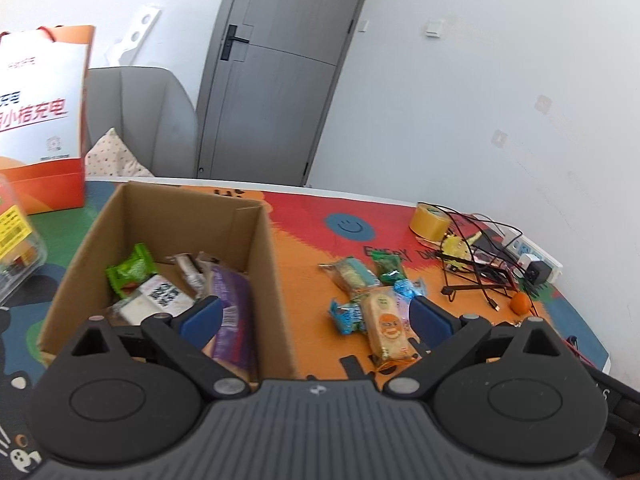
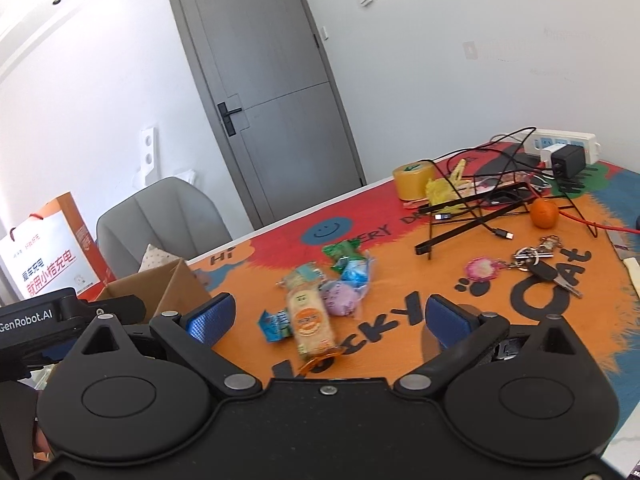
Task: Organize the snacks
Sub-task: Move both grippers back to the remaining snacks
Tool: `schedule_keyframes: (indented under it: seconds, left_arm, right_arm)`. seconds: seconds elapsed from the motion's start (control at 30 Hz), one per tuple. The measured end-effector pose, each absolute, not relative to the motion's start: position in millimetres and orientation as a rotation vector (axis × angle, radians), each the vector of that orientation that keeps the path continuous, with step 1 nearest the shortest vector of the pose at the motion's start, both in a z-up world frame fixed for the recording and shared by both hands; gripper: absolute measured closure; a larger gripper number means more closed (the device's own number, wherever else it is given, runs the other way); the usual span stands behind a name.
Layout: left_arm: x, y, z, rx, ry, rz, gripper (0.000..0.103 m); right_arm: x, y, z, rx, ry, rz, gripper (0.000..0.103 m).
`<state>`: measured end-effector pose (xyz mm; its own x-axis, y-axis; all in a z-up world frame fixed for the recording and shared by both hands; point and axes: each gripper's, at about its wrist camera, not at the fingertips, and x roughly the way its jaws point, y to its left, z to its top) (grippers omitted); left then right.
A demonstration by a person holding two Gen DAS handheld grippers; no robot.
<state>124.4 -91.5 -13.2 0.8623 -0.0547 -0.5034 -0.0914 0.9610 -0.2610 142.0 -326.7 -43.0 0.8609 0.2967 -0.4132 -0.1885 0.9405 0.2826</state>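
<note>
A brown cardboard box (image 1: 264, 264) stands on the colourful table mat and holds several snacks, among them a green packet (image 1: 132, 270) and a purple packet (image 1: 232, 312). To its right a pile of loose snacks lies on the mat, with a long orange cracker pack (image 1: 388, 328) in front. My left gripper (image 1: 316, 316) is open and empty, above the box's right wall. In the right wrist view my right gripper (image 2: 328, 316) is open and empty, just before the cracker pack (image 2: 312, 322), a purple packet (image 2: 340, 300) and blue packets (image 2: 276, 322). The box corner (image 2: 176, 284) shows at left.
A tape roll (image 1: 430, 222), a black wire stand (image 2: 472, 216), cables, a power strip (image 2: 564, 146), an orange fruit (image 2: 544, 213) and keys (image 2: 540, 266) lie at the right. An orange paper bag (image 1: 44, 120) and a clear plastic container (image 1: 16, 240) stand left of the box.
</note>
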Motion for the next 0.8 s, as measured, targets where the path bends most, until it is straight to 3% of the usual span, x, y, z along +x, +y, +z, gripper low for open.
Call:
schedule_keyframes:
  seconds: [0.3, 0.47, 0.53, 0.7, 0.8]
  left_arm:
    - [146, -118, -15, -0.25, 0.556, -0.009, 0.004]
    - [160, -133, -15, -0.225, 0.567, -0.025, 0.007]
    - [167, -137, -17, -0.228, 0.577, -0.03, 0.011]
    - [188, -145, -27, -0.233, 0.639, -0.021, 0.04]
    - [199, -147, -35, -0.246, 0.67, -0.002, 0.043]
  right_arm:
    - [155, -349, -52, 0.276, 0.498, 0.227, 0.002]
    - [165, -358, -58, 0.308, 0.531, 0.236, 0.01]
    - [170, -359, -61, 0.312, 0.542, 0.244, 0.016]
    - [182, -358, -67, 0.329, 0.58, 0.273, 0.025]
    - [190, -356, -71, 0.339, 0.599, 0.285, 0.028]
